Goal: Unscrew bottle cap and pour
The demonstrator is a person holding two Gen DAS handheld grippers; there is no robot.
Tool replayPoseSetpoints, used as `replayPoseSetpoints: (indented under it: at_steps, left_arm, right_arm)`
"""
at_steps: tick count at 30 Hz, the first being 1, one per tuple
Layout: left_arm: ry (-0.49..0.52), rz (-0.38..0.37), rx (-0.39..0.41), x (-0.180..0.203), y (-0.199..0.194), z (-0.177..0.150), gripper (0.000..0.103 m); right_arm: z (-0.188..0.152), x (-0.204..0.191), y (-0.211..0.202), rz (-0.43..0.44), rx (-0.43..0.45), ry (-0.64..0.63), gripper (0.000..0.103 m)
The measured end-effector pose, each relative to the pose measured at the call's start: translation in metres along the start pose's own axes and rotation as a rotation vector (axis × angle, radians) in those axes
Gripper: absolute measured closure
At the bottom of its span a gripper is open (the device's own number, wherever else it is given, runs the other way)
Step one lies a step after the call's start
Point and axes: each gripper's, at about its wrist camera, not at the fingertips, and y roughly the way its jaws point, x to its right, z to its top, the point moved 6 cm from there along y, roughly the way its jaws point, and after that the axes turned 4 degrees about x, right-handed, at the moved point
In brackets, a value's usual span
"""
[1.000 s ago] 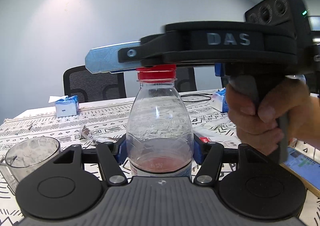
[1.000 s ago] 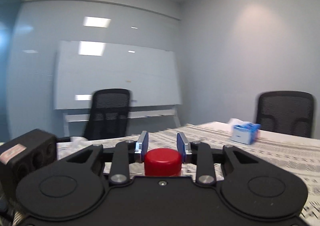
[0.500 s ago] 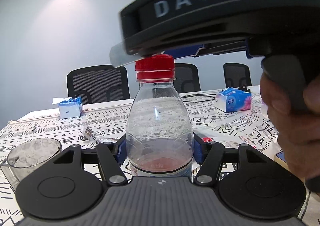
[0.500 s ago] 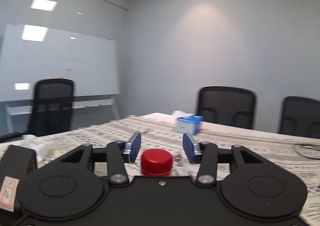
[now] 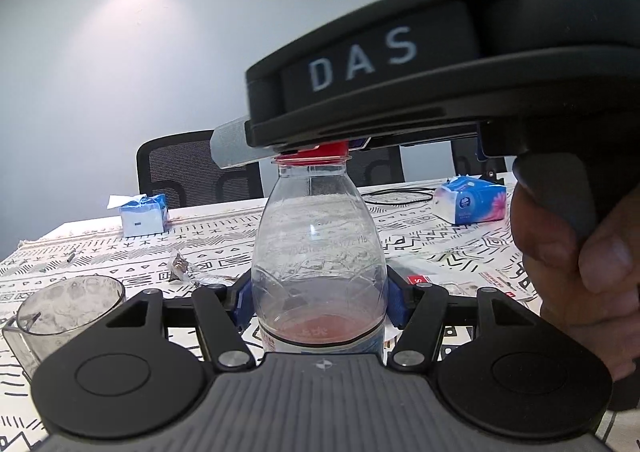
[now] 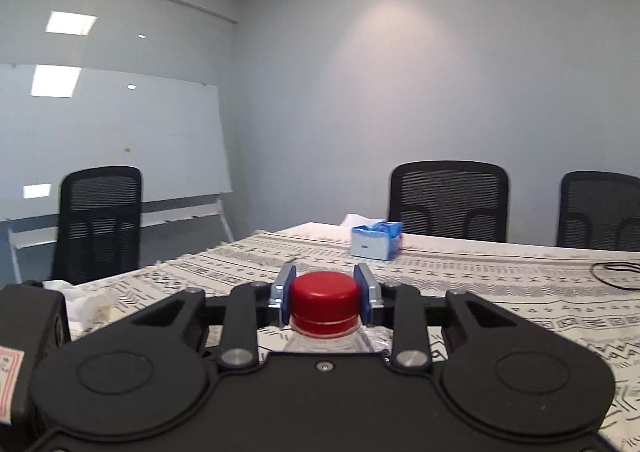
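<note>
Nearest, left gripper (image 5: 318, 302): blue-padded fingers (image 5: 241, 304) closed against both sides of the clear plastic bottle with a little pinkish liquid at the bottom (image 5: 320, 252), low on its body, just above the label band. Standing upright on the black-and-white patterned surface (image 5: 420, 236).

Above it, right gripper (image 6: 325, 298): fingers (image 6: 283, 298) drawn in to the sides of the red screw cap (image 6: 324, 298), apparently touching, though contact on the far side not plain from here. Cap seated on the neck, tamper ring beneath it.

Risks from here:
- Slipping on the cap if pads sit only on its upper edge; smooth plastic, little purchase.
- Thin bottle wall yielding under the lower grip, so body turning together with the cap instead of staying put.
- Squeezing harder below once the cap is free: liquid pushed upward, though the level is low.
- Tilting of the bottle under a twist applied off its axis.

To the left, near, clear plastic measuring cup (image 5: 66, 312), apart from the bottle, likely target for pouring. Crumpled wrapper (image 5: 182, 266) behind it.

Farther: small blue tissue box (image 5: 144, 213), soft tissue pack (image 5: 472, 199), black cable (image 5: 400, 195). At the back, black mesh chairs (image 6: 448, 199), whiteboard (image 6: 112, 139).
</note>
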Motion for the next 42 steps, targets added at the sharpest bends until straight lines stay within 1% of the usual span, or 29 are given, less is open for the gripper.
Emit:
replayPoseSetpoints:
  at_steps: [3,4,5,6,9,10,11,13,15,16,20,28,32,36,38,40,42]
  left_arm:
    - [-0.001,0.001,0.0,-0.001,0.001,0.0,0.045]
    - [0.0,-0.001,0.0,-0.002,0.003,0.0,0.045]
    - [0.002,-0.001,0.0,-0.003,0.004,0.0,0.045]
    - [0.004,-0.001,0.001,-0.003,0.005,0.0,0.045]
    - [0.013,0.004,0.001,-0.003,0.006,0.0,0.045]
    - [0.015,0.005,0.001,-0.003,0.006,0.0,0.045]
    - [0.017,0.005,0.001,-0.003,0.006,0.0,0.045]
    - [0.011,0.0,0.001,-0.004,0.005,0.0,0.045]
    - [0.001,-0.007,0.001,-0.006,0.005,-0.001,0.044]
    - [0.001,-0.009,0.001,-0.006,0.004,-0.001,0.044]
    - [0.022,-0.006,0.003,-0.004,0.004,-0.001,0.045]
    - [-0.015,-0.025,-0.001,-0.009,0.006,-0.001,0.045]
    - [-0.016,-0.029,0.0,-0.009,0.008,-0.001,0.045]
    - [-0.019,-0.035,0.001,-0.009,0.008,-0.001,0.045]
    - [-0.021,-0.033,0.0,-0.01,0.009,-0.001,0.045]
    - [-0.019,-0.032,0.0,-0.01,0.01,-0.001,0.045]
    - [-0.015,-0.029,0.0,-0.009,0.01,-0.001,0.045]
  right_arm:
    - [0.002,0.005,0.001,0.068,-0.01,-0.001,0.07]
    - [0.003,0.007,0.002,0.084,-0.016,-0.002,0.07]
    - [0.005,0.007,0.001,0.081,-0.025,0.007,0.069]
    - [0.006,0.007,0.001,0.055,-0.037,0.041,0.069]
    - [0.008,0.001,0.0,-0.021,-0.04,0.045,0.067]
    - [0.009,0.0,0.001,-0.056,-0.046,0.054,0.06]
    - [0.01,0.0,0.003,-0.087,-0.047,0.063,0.056]
    - [0.011,0.0,0.007,-0.147,-0.047,0.081,0.058]
    - [0.011,-0.005,0.011,-0.18,-0.048,0.054,0.068]
    - [0.01,-0.008,0.013,-0.191,-0.049,0.035,0.07]
    - [0.008,-0.003,0.012,-0.118,-0.028,0.027,0.07]
    - [0.004,0.008,0.008,0.026,0.012,0.012,0.07]
    - [0.002,0.013,0.006,0.1,0.032,0.004,0.07]
    - [0.004,0.022,0.008,0.218,0.035,0.005,0.07]
    - [0.007,0.023,0.009,0.229,0.01,0.01,0.069]
    - [0.01,0.018,0.01,0.181,-0.012,0.007,0.069]
    - [0.012,0.011,0.011,0.132,-0.011,-0.022,0.069]
